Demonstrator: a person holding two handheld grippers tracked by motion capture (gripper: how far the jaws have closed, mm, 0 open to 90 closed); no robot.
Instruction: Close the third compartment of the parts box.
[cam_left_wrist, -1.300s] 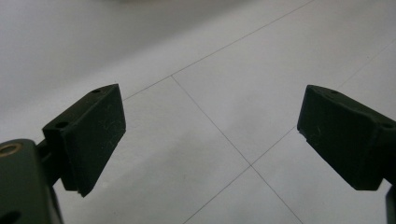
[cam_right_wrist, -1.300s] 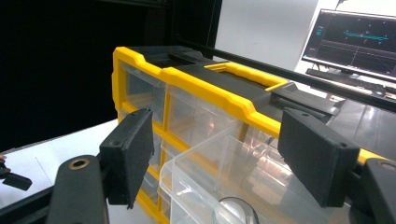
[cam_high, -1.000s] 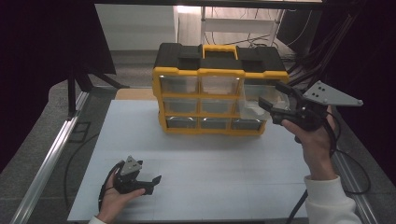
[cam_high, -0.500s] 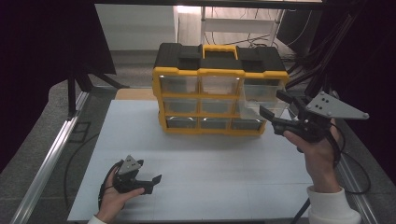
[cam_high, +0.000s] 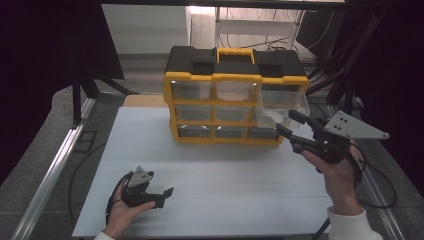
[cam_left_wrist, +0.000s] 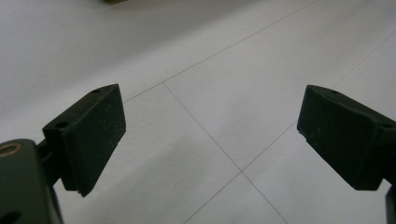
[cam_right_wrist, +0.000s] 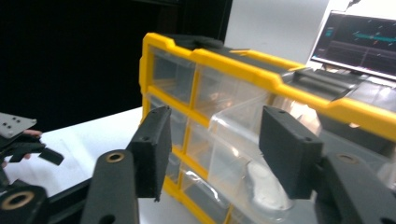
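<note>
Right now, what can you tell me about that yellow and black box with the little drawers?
The organizer is a yellow-framed case with a black lid, a yellow handle and three rows of clear plastic drawers. It stands upright at the far edge of the white table. Its top right drawer is pulled out and tilts down.

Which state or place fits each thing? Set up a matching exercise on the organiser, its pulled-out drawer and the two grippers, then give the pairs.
1. organiser
2. top right drawer
3. left gripper
4. right gripper

a. open, low over the table's near left
b. yellow and black
c. clear, pulled out
d. jaws just closing, pointed at the drawer

Pairs: 1-b, 2-c, 3-a, 4-d
</note>
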